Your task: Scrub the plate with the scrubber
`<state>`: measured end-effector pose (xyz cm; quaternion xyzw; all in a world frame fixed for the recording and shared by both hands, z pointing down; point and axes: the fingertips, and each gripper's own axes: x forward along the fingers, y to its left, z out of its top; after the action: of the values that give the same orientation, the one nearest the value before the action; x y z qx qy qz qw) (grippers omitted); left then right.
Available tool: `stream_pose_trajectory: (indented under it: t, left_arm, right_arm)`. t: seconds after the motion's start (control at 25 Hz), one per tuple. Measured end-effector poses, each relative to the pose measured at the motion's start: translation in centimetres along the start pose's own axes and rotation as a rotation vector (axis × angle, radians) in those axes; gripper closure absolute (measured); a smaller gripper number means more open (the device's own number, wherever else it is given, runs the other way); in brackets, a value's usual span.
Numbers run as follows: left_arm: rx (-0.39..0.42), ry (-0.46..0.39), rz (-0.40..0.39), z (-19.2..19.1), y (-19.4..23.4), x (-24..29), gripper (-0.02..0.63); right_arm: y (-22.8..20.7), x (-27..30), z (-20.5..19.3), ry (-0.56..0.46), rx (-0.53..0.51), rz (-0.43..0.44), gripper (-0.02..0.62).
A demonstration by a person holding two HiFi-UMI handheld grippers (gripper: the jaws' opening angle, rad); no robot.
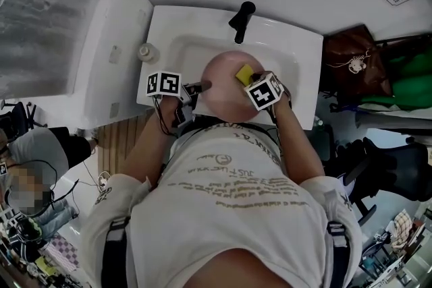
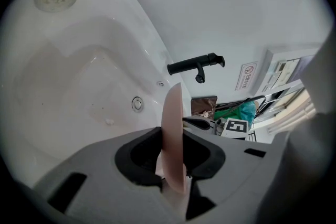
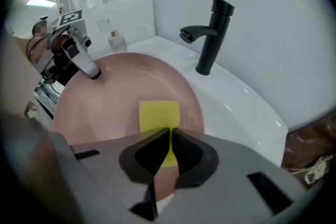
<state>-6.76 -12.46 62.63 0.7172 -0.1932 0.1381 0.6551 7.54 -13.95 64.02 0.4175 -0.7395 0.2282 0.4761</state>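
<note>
A pink plate (image 1: 226,88) is held over the white sink (image 1: 297,50). My left gripper (image 1: 200,86) is shut on its left rim. In the left gripper view the plate (image 2: 172,107) stands edge-on between the jaws of that gripper (image 2: 171,136). A yellow scrubber (image 1: 243,72) lies flat against the plate's face near its far right side. My right gripper (image 1: 250,79) is shut on it. In the right gripper view the scrubber (image 3: 159,115) sticks out from the closed jaws of my right gripper (image 3: 170,136) onto the plate (image 3: 115,97), and the left gripper (image 3: 89,68) is at the plate's far rim.
A black faucet (image 1: 241,19) stands at the back of the sink, above the plate. A small bottle (image 1: 146,51) sits on the sink's left corner. The drain (image 2: 137,104) shows in the basin. A white cabinet (image 1: 101,44) is at the left, and bags (image 1: 358,67) at the right.
</note>
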Motion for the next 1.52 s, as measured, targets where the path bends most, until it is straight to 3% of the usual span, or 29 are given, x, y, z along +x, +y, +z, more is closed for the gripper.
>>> stream_pose_trajectory:
  t: [0.24, 0.6, 0.92, 1.16, 1.52]
  left_arm:
    - [-0.061, -0.020, 0.018, 0.1, 1.0, -0.5, 0.511]
    - [-0.173, -0.031, 0.073, 0.0, 3.1, -0.3, 0.511]
    - [-0.286, -0.059, 0.089, 0.6, 4.4, 0.3, 0.511]
    - [-0.397, -0.086, 0.119, 1.0, 5.4, 1.3, 0.511]
    - [-0.455, -0.068, 0.131, 1.2, 5.9, 3.3, 0.486]
  right_arm:
    - [-0.2, 0.4, -0.2, -0.006, 0.017, -0.028, 0.558]
    - [0.6, -1.9, 1.3, -0.149, 0.077, -0.009, 0.558]
    - [1.1, -3.7, 1.0, -0.309, 0.264, -0.001, 0.558]
    - [0.3, -4.9, 0.6, -0.350, 0.327, -0.001, 0.558]
    - [-0.9, -5.9, -1.2, -0.362, 0.394, -0.036, 0.558]
